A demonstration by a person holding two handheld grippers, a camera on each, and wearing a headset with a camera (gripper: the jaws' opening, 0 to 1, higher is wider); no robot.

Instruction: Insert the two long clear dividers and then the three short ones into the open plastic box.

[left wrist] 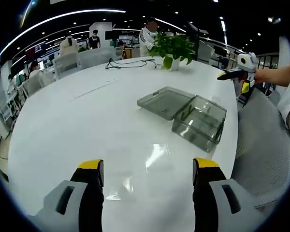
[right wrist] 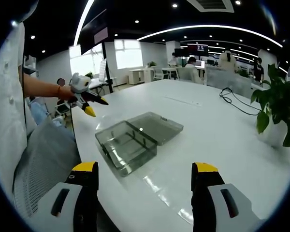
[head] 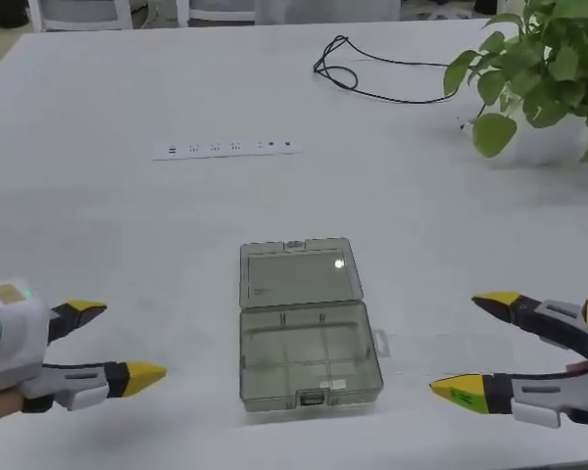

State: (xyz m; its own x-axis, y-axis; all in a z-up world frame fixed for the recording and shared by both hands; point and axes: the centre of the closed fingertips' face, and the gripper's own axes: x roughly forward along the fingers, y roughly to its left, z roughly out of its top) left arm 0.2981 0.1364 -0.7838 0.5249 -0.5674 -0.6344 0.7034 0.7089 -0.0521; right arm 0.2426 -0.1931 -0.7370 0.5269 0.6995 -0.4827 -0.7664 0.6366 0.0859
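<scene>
While you hold both grippers low over the white table (head: pixel 98 215), your left gripper (head: pixel 132 341) sits at the left, its yellow-tipped jaws apart with nothing between them. Between the two grippers — near the table's front edge — the smoky clear plastic box (head: pixel 309 364) lies open, its lid (head: pixel 299 274) folded flat behind the base. Faint lines cross the base, but you cannot tell whether they are dividers. Your right gripper (head: pixel 455 345) hovers to the right of the box, jaws spread and empty too. Farther back lie a white power strip (head: pixel 225 148), a black cable (head: pixel 358 88) and — at the far right — a potted plant (head: pixel 539 59).
</scene>
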